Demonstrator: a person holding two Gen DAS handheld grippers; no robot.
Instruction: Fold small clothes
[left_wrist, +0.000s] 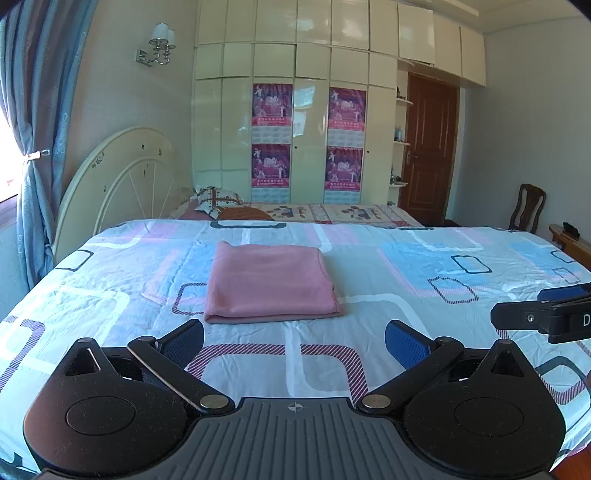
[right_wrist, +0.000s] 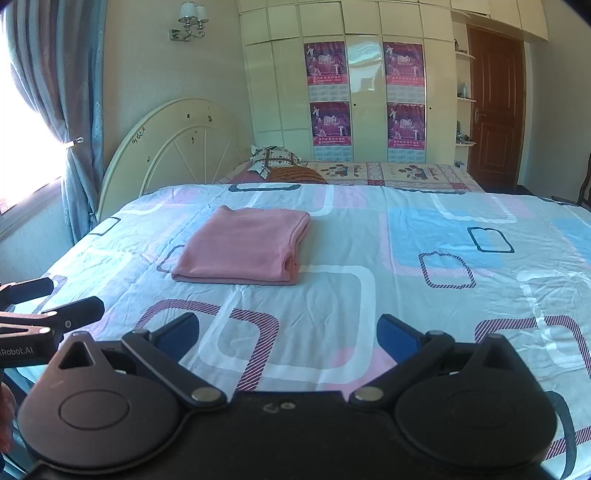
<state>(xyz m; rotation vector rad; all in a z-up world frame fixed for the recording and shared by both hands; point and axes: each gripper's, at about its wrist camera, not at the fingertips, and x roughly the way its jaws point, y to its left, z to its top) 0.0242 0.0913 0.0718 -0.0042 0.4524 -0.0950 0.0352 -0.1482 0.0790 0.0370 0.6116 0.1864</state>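
Note:
A pink garment (left_wrist: 271, 282) lies folded into a neat rectangle on the patterned bedsheet (left_wrist: 369, 266); it also shows in the right wrist view (right_wrist: 243, 247). My left gripper (left_wrist: 294, 341) is open and empty, hovering over the sheet just in front of the garment. My right gripper (right_wrist: 288, 334) is open and empty, in front of the garment and to its right. The right gripper's fingers (left_wrist: 517, 317) enter the left wrist view at the right edge. The left gripper's fingers (right_wrist: 74, 310) enter the right wrist view at the left edge.
A cream headboard (left_wrist: 122, 181) stands at the left. A second bed with pillows (left_wrist: 218, 199) lies behind. A wardrobe (left_wrist: 295, 122), a brown door (left_wrist: 428, 147) and a chair (left_wrist: 526, 206) are at the back. Curtains (left_wrist: 33, 129) hang at the left.

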